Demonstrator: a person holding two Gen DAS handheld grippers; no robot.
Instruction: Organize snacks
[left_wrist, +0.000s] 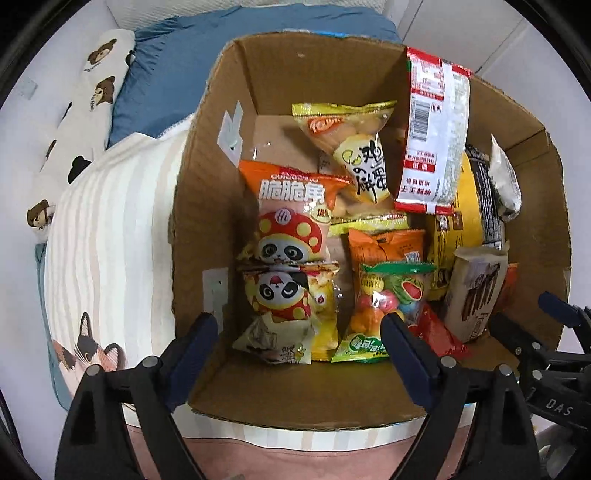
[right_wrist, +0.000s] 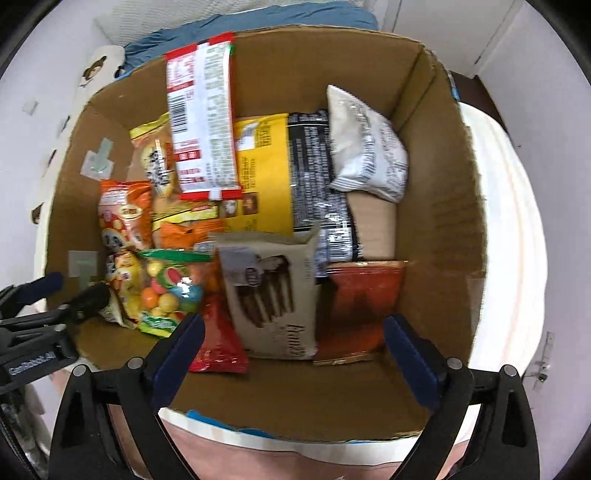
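Note:
An open cardboard box (left_wrist: 207, 206) (right_wrist: 443, 206) on a bed holds many snack packs. On its left lie two panda crisp bags (left_wrist: 288, 236), a yellow egg-biscuit bag (left_wrist: 354, 158) and a bag of coloured gum balls (left_wrist: 384, 302) (right_wrist: 170, 291). A red-and-white pack (left_wrist: 432, 140) (right_wrist: 203, 122) leans upright. On the right are a beige chocolate-stick pack (right_wrist: 273, 288), a red bag (right_wrist: 218, 339), a dark orange pack (right_wrist: 362, 306), a black pack (right_wrist: 317, 177) and a white pouch (right_wrist: 369, 147). My left gripper (left_wrist: 299, 332) and right gripper (right_wrist: 293, 332) hover open and empty over the box's near edge.
The box rests on a striped cat-print blanket (left_wrist: 103, 236) with a blue pillow (left_wrist: 177, 74) and a bear-print bolster (left_wrist: 85, 110) behind. White walls surround the bed. The right gripper shows at the left wrist view's right edge (left_wrist: 554, 332).

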